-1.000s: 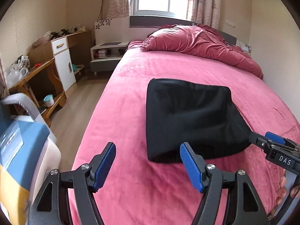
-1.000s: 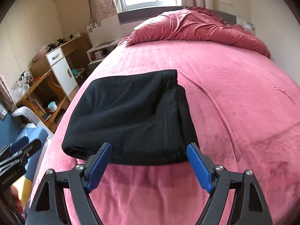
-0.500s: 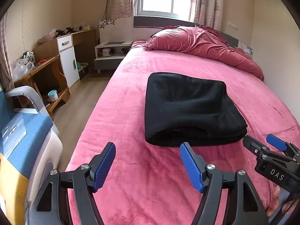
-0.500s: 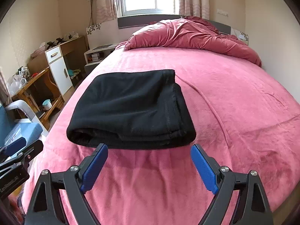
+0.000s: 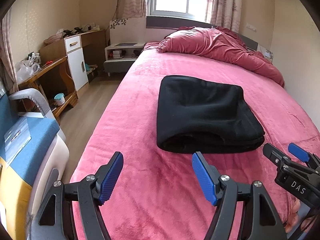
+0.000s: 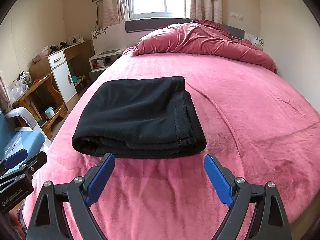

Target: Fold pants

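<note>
The black pants (image 5: 204,114) lie folded into a compact rectangular bundle on the pink bed cover (image 5: 152,92); they also show in the right wrist view (image 6: 140,118). My left gripper (image 5: 158,158) is open and empty, held above the cover just short of the bundle's near left corner. My right gripper (image 6: 160,158) is open and empty, just short of the bundle's near edge. The right gripper also shows at the right edge of the left wrist view (image 5: 284,156). The left gripper shows at the left edge of the right wrist view (image 6: 26,160).
A crumpled red duvet (image 5: 216,46) lies at the head of the bed. A wooden desk (image 5: 44,74), a white cabinet (image 5: 76,64) and a low nightstand (image 5: 122,56) stand left of the bed. A blue and white chair (image 5: 26,140) is at the near left.
Both grippers have drawn back toward the foot of the bed and away from the pants. The folded bundle lies still and looks smaller and farther off.
</note>
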